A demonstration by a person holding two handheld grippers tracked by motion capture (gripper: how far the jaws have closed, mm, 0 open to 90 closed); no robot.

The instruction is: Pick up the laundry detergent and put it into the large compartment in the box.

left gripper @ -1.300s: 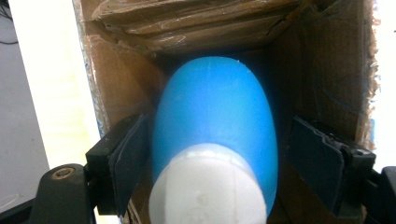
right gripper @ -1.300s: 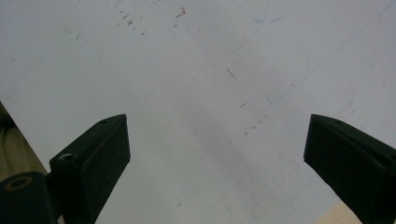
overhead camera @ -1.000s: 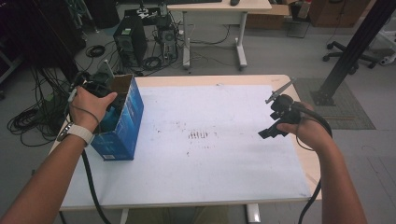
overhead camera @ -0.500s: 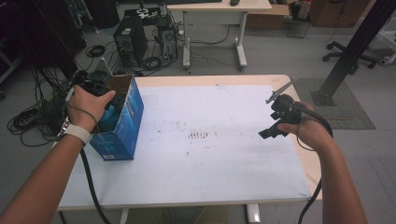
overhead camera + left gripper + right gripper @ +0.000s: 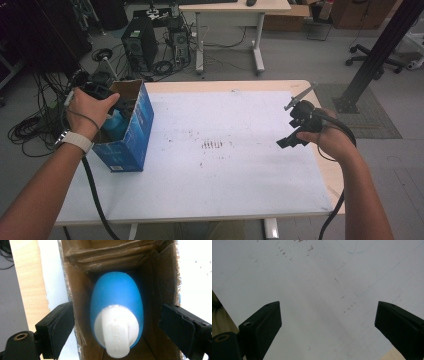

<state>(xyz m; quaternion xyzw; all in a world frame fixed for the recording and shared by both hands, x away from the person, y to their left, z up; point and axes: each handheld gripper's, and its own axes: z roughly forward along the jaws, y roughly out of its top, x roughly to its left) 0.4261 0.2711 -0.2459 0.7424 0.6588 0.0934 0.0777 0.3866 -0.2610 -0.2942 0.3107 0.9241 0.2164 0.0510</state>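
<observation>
Bottle (image 5: pixel 116 312): lower body hidden inside box (image 5: pixel 131 135); in high view just a blue patch at box mouth, 9 o'clock side of table (image 5: pixel 225 190). Cap lettering blurred, unreadable. Left gripper (image 5: pixel 116 330): jaw tips cut off at bottom edge; in high view covered by left hand (image 5: pixel 90 107). Right gripper (image 5: pixel 328 325): jaw bases cut off at bottom edge. Marks at table centre too small to read.
</observation>
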